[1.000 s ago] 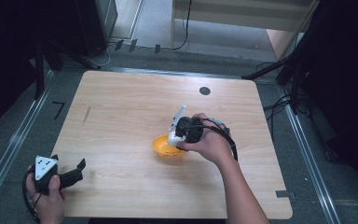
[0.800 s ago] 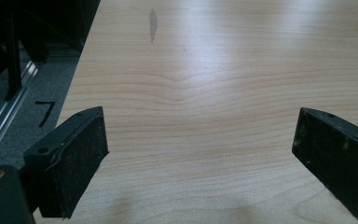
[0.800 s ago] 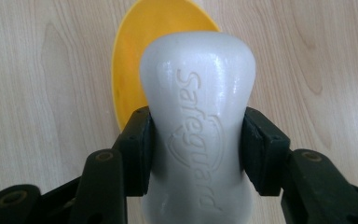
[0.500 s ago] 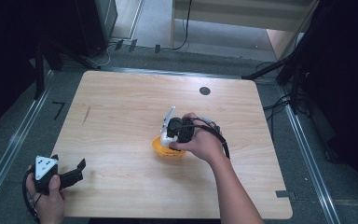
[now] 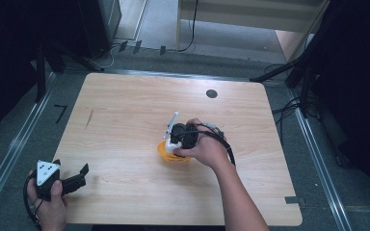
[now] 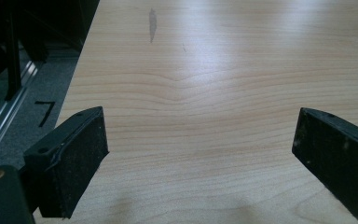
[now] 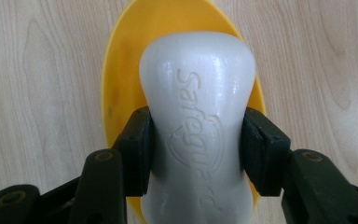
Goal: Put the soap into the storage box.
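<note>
My right gripper (image 7: 196, 140) is shut on a white soap bar (image 7: 198, 93) stamped "Safeguard", its pads pressed against the bar's narrow waist. Right beneath the bar lies a yellow oval soap dish (image 7: 116, 93); whether the two touch I cannot tell. In the high view the right gripper (image 5: 176, 137) points down over the dish (image 5: 173, 158) near the middle of the wooden table (image 5: 125, 106). At the table's front left corner a hand holds my left gripper (image 5: 79, 175) still. Its jaws stand open over bare wood, nothing between them (image 6: 200, 158).
A small dark round spot (image 5: 211, 93) marks the table's far side and a dark streak (image 5: 89, 118) its left part. Metal rails (image 5: 9, 154) run along both sides on the floor. Cables (image 5: 284, 108) lie off the right edge.
The right hand has moved left and slightly down with the soap bar, ending over the yellow dish. The left hand has stayed in place.
</note>
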A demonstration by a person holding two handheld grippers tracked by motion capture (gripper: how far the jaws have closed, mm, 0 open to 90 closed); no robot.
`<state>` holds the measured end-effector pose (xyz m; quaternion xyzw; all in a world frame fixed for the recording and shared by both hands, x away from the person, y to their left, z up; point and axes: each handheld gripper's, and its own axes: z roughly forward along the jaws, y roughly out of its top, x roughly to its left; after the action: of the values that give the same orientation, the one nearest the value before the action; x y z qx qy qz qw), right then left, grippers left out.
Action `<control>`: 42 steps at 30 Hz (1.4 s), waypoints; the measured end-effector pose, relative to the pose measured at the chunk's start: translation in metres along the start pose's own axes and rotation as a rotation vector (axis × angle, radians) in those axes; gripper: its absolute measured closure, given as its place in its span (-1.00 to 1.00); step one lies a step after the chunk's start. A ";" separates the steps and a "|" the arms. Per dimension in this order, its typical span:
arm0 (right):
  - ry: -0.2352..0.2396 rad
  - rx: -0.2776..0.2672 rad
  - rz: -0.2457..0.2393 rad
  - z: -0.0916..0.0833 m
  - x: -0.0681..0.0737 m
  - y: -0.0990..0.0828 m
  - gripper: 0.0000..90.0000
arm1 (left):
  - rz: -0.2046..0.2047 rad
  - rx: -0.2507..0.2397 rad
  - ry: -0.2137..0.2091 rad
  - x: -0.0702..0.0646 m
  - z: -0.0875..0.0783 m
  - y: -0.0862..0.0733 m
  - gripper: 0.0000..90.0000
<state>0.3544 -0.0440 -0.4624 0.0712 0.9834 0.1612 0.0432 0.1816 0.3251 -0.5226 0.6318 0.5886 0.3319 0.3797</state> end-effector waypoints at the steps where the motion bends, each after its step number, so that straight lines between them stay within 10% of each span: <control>1: 0.006 -0.004 0.000 0.001 -0.001 -0.001 0.12 | 0.000 0.000 0.000 0.000 0.000 0.000 -0.92; 12: 0.021 -0.086 0.131 -0.019 -0.006 -0.015 -0.03 | 0.001 -0.003 0.000 0.000 0.000 0.000 -0.92; 42: -0.016 -0.137 0.265 -0.038 -0.006 -0.100 -0.07 | 0.011 -0.002 0.004 -0.001 0.000 0.000 -0.92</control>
<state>0.3433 -0.1501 -0.4582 0.1987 0.9517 0.2315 0.0341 0.1813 0.3242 -0.5226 0.6340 0.5854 0.3359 0.3775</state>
